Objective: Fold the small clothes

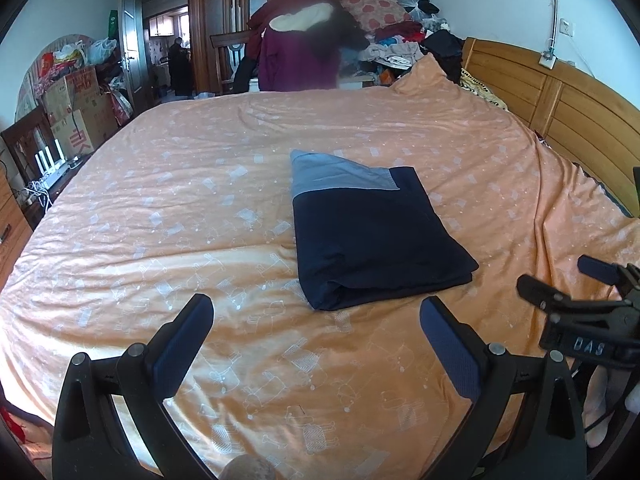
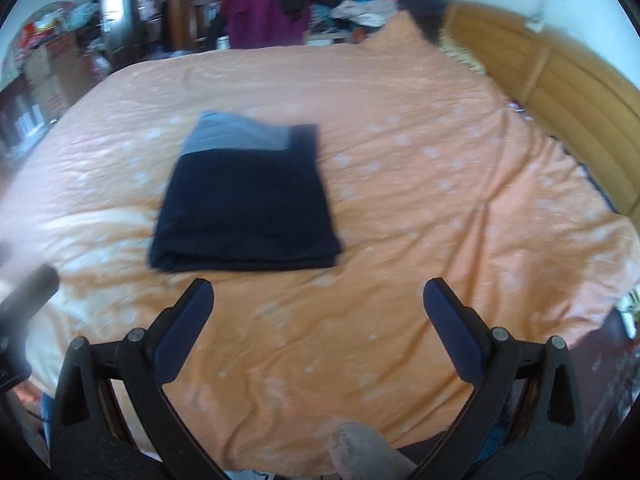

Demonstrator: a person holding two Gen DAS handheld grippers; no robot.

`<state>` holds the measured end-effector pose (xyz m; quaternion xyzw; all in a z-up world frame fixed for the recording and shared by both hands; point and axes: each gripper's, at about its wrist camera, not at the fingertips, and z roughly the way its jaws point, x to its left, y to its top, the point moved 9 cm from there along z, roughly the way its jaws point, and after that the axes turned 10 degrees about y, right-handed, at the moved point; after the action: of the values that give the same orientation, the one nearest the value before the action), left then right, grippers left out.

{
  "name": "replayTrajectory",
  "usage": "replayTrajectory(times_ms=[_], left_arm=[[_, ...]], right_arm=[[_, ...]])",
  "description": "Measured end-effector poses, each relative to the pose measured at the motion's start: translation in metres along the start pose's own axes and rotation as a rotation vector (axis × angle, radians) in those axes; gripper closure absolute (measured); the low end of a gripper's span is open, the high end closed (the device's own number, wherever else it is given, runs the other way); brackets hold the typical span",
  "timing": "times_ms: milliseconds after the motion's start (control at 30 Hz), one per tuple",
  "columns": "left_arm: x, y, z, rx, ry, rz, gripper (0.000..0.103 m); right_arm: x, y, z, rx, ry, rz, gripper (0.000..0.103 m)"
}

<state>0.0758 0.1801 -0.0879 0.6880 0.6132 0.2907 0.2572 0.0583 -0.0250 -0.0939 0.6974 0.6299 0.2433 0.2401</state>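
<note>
Left wrist view: navy garment (image 1: 376,236) lies folded into a compact rectangle on the orange bedspread (image 1: 200,208), roughly centre frame, grey-blue panel (image 1: 336,174) at its 12 o'clock end, rolled fold edge at 6 o'clock facing the camera. Left gripper (image 1: 316,340) sits spread wide w/ nothing between the fingers, hanging over bare bedspread just short of the fold edge, not touching cloth. Right gripper (image 1: 560,288) shows at 3 o'clock, off the garment's right side; from this angle can't tell its spread.

Right wrist view (blurry) settles it: right gripper (image 2: 318,312) also wide apart, empty, garment (image 2: 244,200) at about 11 o'clock from it, clear of both fingers.

Judgement: fold looks about done, so the step in hand is prob. a final tidy or one more halving.
- If halving: take the two 6 o'clock corners together, one per gripper, pinch all layers, not just the top ply, else the stack shears.
- Lift low, carry toward 12 o'clock, land edges square on the grey-blue panel.
- Bedspread is soft & wrinkly; come in shallow so fingers don't grab it along w/ the garment.
- Right corner at 4 o'clock sticks out a bit; square it first.

Clothes pile (image 1: 384,36) at 12 o'clock beyond the bed is prob. the next supply.
</note>
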Motion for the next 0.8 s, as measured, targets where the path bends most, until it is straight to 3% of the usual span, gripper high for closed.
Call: replayTrajectory(times_ms=[200,367,600,700,800], left_arm=[[-0.034,0.016,0.018,-0.003,-0.081,0.108,0.0],[-0.113,0.031,0.013,-0.038,-0.183,0.263,0.0],[-0.307,0.011,-0.037,-0.052,-0.454,0.461,0.0],[-0.413,-0.025,-0.074,-0.023,-0.599,0.598,0.0],[-0.501,-0.073,-0.096,0.015,-0.656,0.747,0.0]], right_arm=[[-0.05,0.0,-0.007,-0.016,-0.061,0.166,0.0],[-0.132,-0.032,-0.029,-0.028,-0.138,0.355,0.0],[-0.313,-0.125,-0.094,0.014,-0.394,0.579,0.0],[-0.387,-0.177,-0.115,0.077,-0.504,0.709,0.0],[-0.437,-0.22,-0.132,0.106,-0.56,0.828,0.0]])
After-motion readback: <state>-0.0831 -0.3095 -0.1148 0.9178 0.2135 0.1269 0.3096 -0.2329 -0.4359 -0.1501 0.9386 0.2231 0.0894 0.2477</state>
